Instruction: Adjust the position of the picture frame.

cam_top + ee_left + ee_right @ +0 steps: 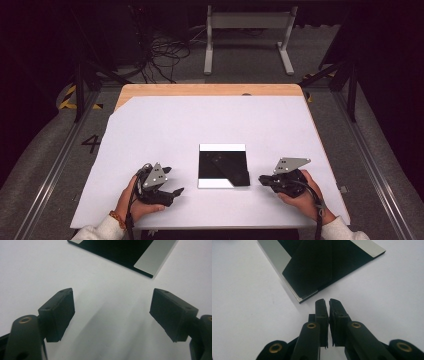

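- While both grippers rest low over the white sheet [165, 125], the black square sheet [222, 162] lies flat between them, near the front-centre of the table [210, 89].
- Square sheet: dark face up, silvery-white strips along its far edge and front edge, one front corner folded over as a dark flap [312, 272].
- Left gripper [176, 192]: held in the left hand [131, 200], jaws point toward the square; in the left gripper view its pads [60, 312] stand wide apart, nothing between them but bare white sheet.
- Square's near corner [147, 267] sits ahead of the left jaws, well clear, no contact.
- Right gripper [262, 179]: in the right hand [302, 197], tips just beside the square's right front corner.
- Right gripper view: fingers [322, 315] nearly together, thin slit left, holding nothing.
- The folded corner lies just ahead of the right tips, close but apart.
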